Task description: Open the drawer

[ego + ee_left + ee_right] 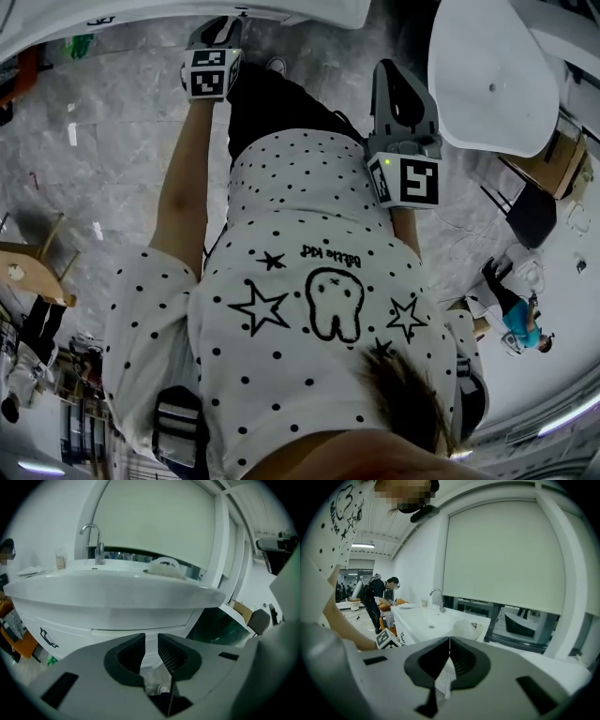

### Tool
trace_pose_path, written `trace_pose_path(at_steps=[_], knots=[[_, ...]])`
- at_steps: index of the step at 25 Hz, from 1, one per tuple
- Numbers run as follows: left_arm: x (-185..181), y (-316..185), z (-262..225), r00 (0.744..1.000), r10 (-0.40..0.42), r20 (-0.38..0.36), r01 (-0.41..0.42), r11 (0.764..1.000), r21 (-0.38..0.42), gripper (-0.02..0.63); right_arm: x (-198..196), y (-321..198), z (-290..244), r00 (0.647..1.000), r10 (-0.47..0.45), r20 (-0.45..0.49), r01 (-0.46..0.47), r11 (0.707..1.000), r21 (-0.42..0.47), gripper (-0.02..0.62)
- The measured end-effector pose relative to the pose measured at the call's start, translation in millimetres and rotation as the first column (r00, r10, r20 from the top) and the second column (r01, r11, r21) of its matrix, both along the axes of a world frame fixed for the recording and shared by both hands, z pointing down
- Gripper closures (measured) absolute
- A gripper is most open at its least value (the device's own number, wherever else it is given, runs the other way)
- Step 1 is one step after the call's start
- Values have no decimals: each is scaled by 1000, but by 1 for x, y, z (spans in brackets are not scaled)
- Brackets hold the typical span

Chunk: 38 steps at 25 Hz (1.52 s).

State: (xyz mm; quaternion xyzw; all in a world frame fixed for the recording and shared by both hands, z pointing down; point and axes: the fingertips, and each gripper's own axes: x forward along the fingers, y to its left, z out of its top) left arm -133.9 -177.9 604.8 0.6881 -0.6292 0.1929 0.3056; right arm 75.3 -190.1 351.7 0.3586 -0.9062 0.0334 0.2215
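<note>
Left claw [151, 638] jaws bit apart, nothing between. Right claw [449, 641] closed, empty, further back. Drawer [117, 619] under basin [112, 590], dead ahead of left claw, front running left-right. Black handle [48, 638] off lower left, so left's job imo.

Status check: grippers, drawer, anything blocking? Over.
Left gripper open, empty, facing the vanity. Right gripper shut, empty. Drawer closed, black handle untouched. Nothing seen between left gripper and drawer front.
</note>
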Motion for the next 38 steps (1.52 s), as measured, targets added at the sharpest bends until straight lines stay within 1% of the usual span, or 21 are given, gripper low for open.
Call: trace_pose_path(at_steps=[3, 5, 10, 15, 20, 25, 31, 32, 34, 36, 38], knots=[[-8, -2, 18, 1000, -19, -18, 19, 1000, -23, 519, -9, 1, 8, 1000, 2, -18, -2, 1000, -17, 581], [-9, -3, 28, 1000, -23, -16, 22, 999, -38, 507, -12, 3, 12, 1000, 8, -21, -8, 999, -32, 581], [-9, -6, 66, 998, -58, -20, 56, 995, -86, 487, -12, 14, 29, 999, -4, -49, 0, 997, -76, 581], [-11, -15, 102, 998, -63, -25, 60, 993, -102, 453, -7, 15, 48, 996, 17, -87, -24, 996, -90, 581], [-11, -21, 135, 998, -64, -19, 60, 987, -150, 451, -6, 13, 52, 994, 36, -104, -47, 994, -96, 581], [-14, -32, 163, 996, -86, -22, 82, 982, -168, 451, -7, 16, 66, 992, 30, -124, -45, 991, -126, 581], [-18, -39, 183, 998, -68, -14, 64, 978, -197, 444, -13, 23, 76, 990, 24, -141, -47, 985, -163, 581], [-17, -42, 185, 998, -63, -13, 59, 979, -196, 441, -13, 23, 78, 989, 26, -143, -50, 984, -168, 581], [-14, -54, 180, 999, -49, -21, 45, 985, -167, 434, -13, 24, 81, 989, 30, -147, -56, 983, -177, 581], [-2, -71, 173, 997, -20, -75, 12, 995, -101, 434, -14, 24, 83, 988, 31, -149, -59, 982, -182, 581], [6, -81, 169, 993, 4, -119, -10, 999, -52, 434, -15, 25, 84, 988, 33, -151, -61, 980, -187, 581]])
